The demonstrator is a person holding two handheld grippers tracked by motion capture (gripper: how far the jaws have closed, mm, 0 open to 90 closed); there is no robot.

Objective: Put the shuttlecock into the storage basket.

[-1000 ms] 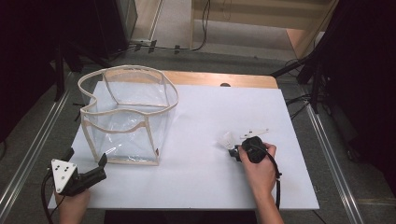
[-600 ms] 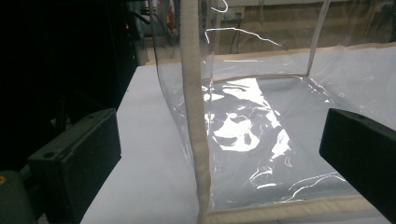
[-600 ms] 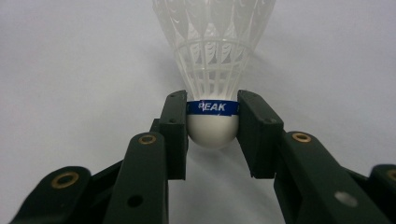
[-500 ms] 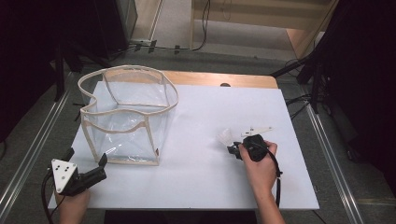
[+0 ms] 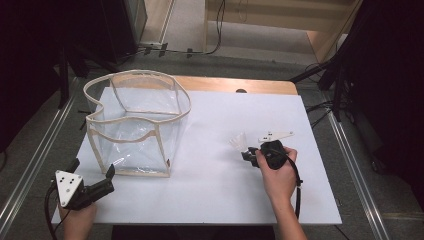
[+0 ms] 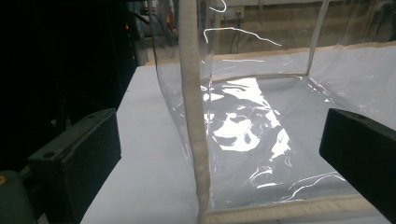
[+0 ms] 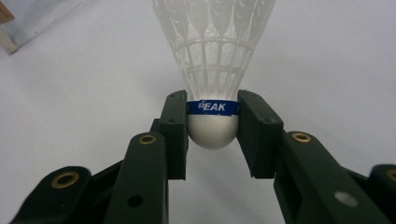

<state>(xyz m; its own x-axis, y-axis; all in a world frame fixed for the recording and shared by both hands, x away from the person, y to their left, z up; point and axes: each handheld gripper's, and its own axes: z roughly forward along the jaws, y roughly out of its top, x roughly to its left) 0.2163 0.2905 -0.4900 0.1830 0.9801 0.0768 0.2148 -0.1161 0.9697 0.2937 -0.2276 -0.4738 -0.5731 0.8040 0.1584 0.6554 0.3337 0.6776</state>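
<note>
A white table spreads across the high view, with a strip of bare wood showing along its far edge at 12 o'clock. Toward 10 o'clock on the sheet stands a clear plastic bag with beige fabric trim — upright, mouth open to the top, its walls glossy and creased. In the left gripper view the bag's near corner seam rises straight up between the two black jaws, which stand wide apart on either side without touching it.

The left gripper lies at the 8 o'clock corner of the table, released, its tips just short of the bag's lower front edge, with the person's left hand under it at the table's rim.

At about 3 o'clock the right hand holds the right gripper, pointing toward 10 o'clock. It is clenched on a white shuttlecock — the jaws press both sides of the rounded cork at the blue band reading "PEAK", with the feather skirt fanning away from the gripper. The shuttlecock sits right of the bag, well apart from it, low over the white surface.
</note>
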